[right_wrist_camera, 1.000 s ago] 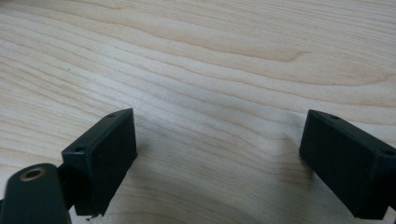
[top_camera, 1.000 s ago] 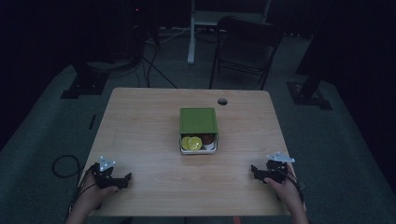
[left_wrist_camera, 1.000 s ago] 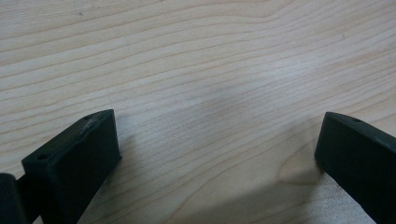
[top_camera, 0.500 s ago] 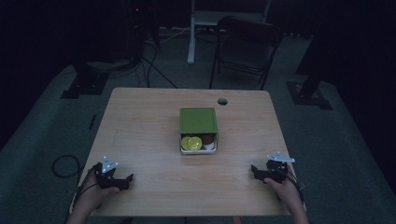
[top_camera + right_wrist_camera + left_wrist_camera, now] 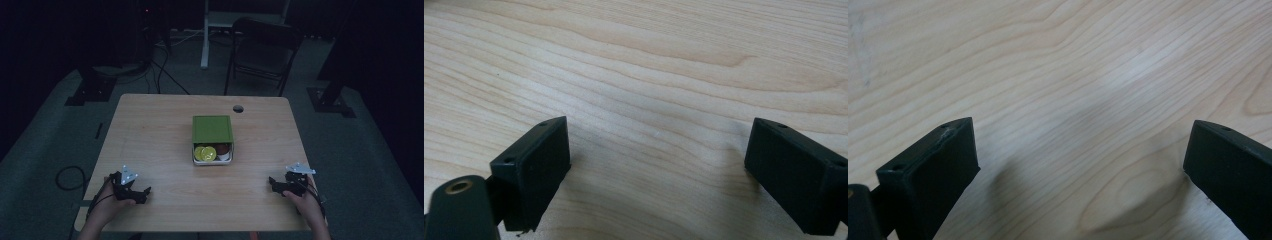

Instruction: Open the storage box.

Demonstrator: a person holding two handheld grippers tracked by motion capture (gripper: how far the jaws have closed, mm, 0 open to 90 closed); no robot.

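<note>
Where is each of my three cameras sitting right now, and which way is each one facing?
High view: above the person's side, looking forward and down on the table and green box; both hands, left gripper and right gripper show near the front edge.
Left gripper view: rides the left gripper, facing bare wood between open jaws.
Right gripper view: rides the right gripper, likewise.
Both gripper views share the same tabletop grain.

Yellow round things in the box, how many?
2: yellow round pieces overlapping at the left of the white box; the green lid may hide more.
</note>
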